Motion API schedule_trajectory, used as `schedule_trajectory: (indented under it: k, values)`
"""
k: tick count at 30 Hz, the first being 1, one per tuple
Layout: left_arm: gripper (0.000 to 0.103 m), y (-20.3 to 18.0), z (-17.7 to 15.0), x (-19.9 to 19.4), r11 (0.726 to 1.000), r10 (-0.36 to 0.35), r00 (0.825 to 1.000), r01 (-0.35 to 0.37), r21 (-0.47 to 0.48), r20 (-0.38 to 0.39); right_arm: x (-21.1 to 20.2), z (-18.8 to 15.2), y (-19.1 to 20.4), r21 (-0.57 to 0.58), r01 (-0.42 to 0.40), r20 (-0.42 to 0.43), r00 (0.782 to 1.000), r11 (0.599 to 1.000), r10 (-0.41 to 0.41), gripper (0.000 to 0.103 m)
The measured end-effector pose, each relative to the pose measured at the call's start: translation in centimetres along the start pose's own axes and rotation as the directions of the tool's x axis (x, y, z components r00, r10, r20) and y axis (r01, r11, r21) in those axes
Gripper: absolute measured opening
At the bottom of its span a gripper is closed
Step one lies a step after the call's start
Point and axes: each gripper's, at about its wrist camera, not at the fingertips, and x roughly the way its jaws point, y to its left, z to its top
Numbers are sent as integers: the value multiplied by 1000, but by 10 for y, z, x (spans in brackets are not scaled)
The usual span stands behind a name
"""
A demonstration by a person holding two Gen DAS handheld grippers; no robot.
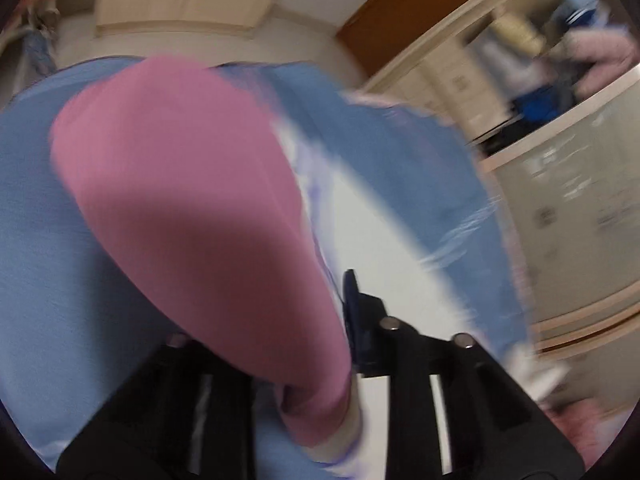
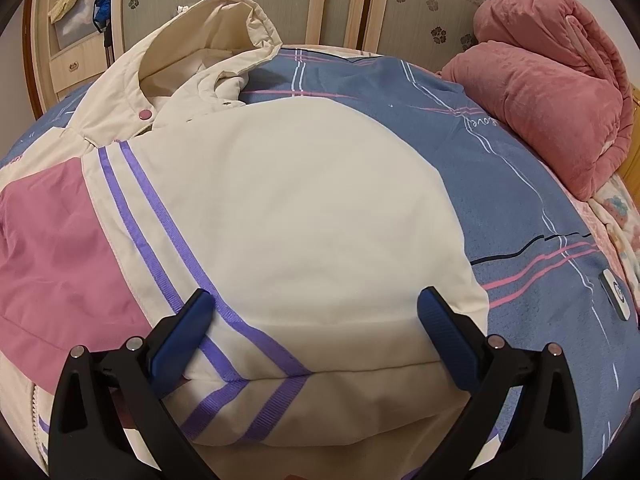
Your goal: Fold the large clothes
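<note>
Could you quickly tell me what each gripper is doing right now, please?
Left gripper: shut on the pink sleeve of the jacket.
Right gripper: open, holding nothing, its fingers either side of the jacket's cream part.

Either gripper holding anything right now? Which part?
The left gripper is shut on the jacket's pink sleeve, near the cuff end. The right gripper is open, straddling the jacket's cream fold, gripping nothing.

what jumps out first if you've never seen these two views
The cream jacket with purple stripes and a pink panel fills the right wrist view, spread on the blue bedsheet between the open fingers of the right tool. Behind it, at the upper right, sits a rolled pink blanket. In the blurred left wrist view, the left tool is shut on a pink sleeve.
</note>
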Motion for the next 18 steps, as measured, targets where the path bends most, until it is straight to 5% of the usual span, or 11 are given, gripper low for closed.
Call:
schedule_trajectory:
  k: [4,7,10,11,12,14,17,18]
  values:
    - [17,-88,-59,-24,971,-22,999,13,239,35,-1,1,-2,12,-14,-4,1000,1000,14,102]
    - [17,-155,-139,-32,903,-122,990,141,406,-73,-3,3,-4,25,-22,-1,1000,999,22,102]
    - [17,-212,-218,-36,786,-190,959,277,553,-210,-5,3,-5,38,-22,7,1000,999,22,102]
    - [18,-230,-245,-37,731,-197,945,319,603,-262,-6,3,-5,41,-23,7,1000,999,22,102]
    - [18,-250,-283,-39,639,-180,925,368,676,-334,-5,3,-6,47,-26,6,1000,999,25,102]
    - [25,-266,-329,-38,546,-131,905,407,732,-405,-6,4,-10,71,-34,7,999,997,34,102]
    - [40,-269,-362,-40,496,-82,897,414,763,-434,-25,3,-35,225,-38,77,997,974,21,102]
    - [46,-266,-372,-45,457,-79,908,400,794,-412,-31,2,-43,273,-41,100,995,961,14,102]
